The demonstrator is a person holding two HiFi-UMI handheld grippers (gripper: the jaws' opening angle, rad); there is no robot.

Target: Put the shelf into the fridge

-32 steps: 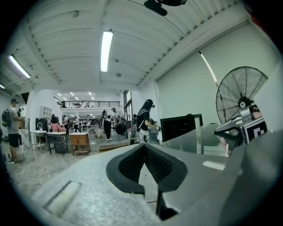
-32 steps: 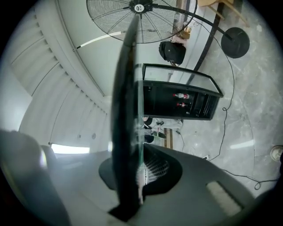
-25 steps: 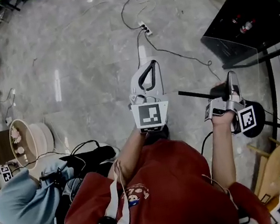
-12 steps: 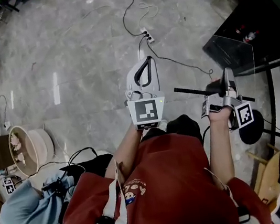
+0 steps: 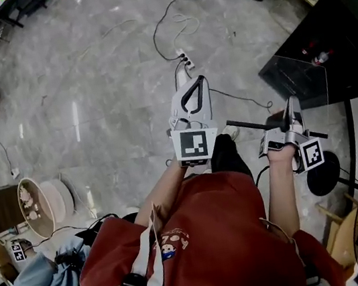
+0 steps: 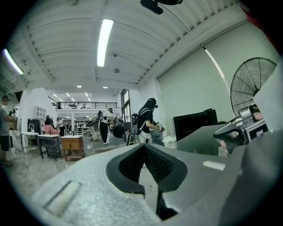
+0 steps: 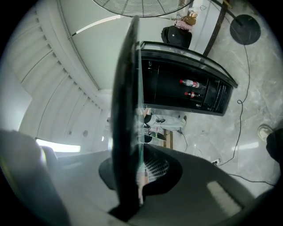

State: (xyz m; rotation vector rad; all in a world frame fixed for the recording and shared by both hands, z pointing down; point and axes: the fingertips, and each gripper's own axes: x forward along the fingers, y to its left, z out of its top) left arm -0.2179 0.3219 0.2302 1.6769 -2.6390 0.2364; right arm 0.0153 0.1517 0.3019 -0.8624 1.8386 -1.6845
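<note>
Both arms stretched forward, 2 grippers level; left gripper (image 5: 193,81) jaws together, empty; right gripper (image 5: 289,107) rolled sideways, jaws clamped on shelf (image 7: 126,132) edge

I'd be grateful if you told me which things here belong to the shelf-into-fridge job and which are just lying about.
Job in hand:
- glass shelf, clamped in the jaws of the right gripper
- black fridge

Lying about:
- power strip and its cable
- standing fan
- round tub
</note>
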